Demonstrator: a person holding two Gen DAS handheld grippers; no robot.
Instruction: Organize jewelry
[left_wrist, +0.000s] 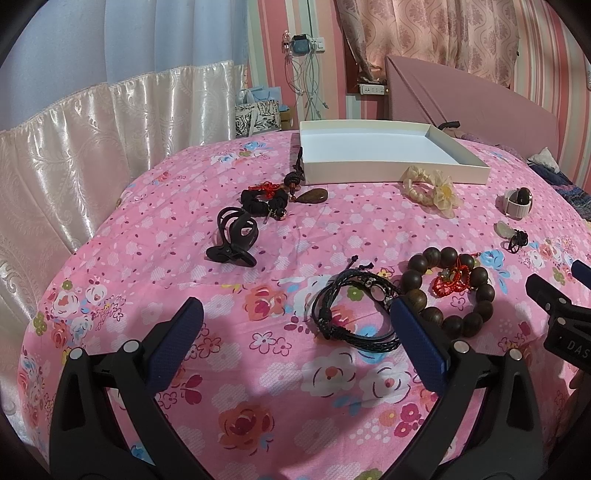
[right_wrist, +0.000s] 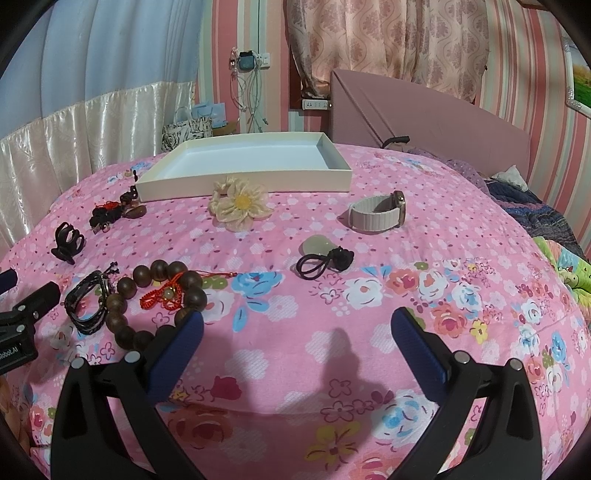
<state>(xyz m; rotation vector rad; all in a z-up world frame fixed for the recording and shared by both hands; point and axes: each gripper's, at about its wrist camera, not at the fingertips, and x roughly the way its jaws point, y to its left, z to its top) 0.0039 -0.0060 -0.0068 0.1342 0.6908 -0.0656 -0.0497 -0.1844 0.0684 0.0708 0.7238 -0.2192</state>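
Hovering over a pink floral bedspread (right_wrist: 295, 295), the left gripper (left_wrist: 295, 314) and right gripper (right_wrist: 295, 325) both spread wide, holding nothing. A black braided cord bracelet (left_wrist: 354, 310) lies between the left fingers. Dark wooden bead bracelet (right_wrist: 155, 302), partly hidden behind the right gripper's left finger. Shallow white cardboard tray (right_wrist: 243, 181) sits beyond.

An empty white tray (right_wrist: 243, 181) sits flat toward the bed's far edge. Just before it lies a cream flower scrunchie (right_wrist: 240, 206). A white-strapped watch (right_wrist: 376, 216) stands on edge toward the right. A dark wooden bead bracelet (right_wrist: 155, 306) rings a red cord charm (right_wrist: 166, 299), touching a black braided bracelet (right_wrist: 88, 306).
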